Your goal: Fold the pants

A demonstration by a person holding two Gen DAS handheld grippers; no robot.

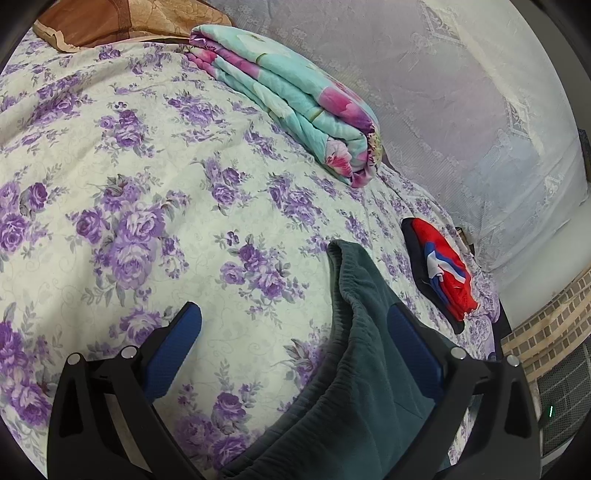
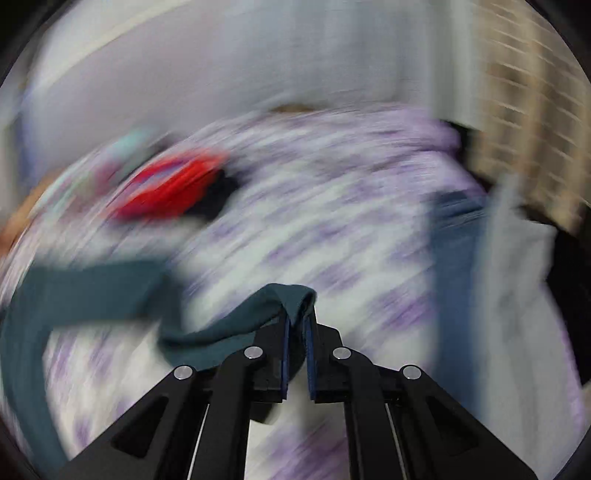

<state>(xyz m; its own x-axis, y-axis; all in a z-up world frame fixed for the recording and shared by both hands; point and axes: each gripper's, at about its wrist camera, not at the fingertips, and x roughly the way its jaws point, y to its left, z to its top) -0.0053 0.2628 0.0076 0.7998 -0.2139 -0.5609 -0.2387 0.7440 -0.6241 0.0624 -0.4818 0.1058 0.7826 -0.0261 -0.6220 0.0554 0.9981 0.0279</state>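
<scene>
Bed (image 1: 110, 155): covered by a pale quilt printed with purple roses; it fills most of the left wrist view and appears, heavily blurred, across the right wrist view (image 2: 332, 221).

Lace curtain (image 1: 461, 92): hangs along the far side of the bed.

Folded blanket (image 1: 280, 92): turquoise with pink flowers, lying on the bed at the curtain side, well apart from the tools. A brown patterned pillow (image 1: 122, 18) lies beyond it at the head end.

Pants (image 1: 362, 369): dark teal, ribbed elastic waistband visible. In the left wrist view the fabric lies across the right-hand portion of the gap between the fingers, resting against the right-hand blue pad and running out of the bottom of the frame. In the right wrist view (image 2: 229, 325) one edge is lifted off the quilt, and a further length trails away to the left.

Red garment (image 1: 443, 269): folded, with blue and white stripes, set on something dark, near the bed's edge beyond the pants.

Left tool (image 1: 291, 325): fingers stand wide apart; the left-hand pad is clear of the pants, so nothing is clamped.

Right tool (image 2: 297, 321): pads drawn narrow, pinching a fold of the pants edge between them. Surroundings in this view are smeared; a blue and a white cloth at the right cannot be identified further.
</scene>
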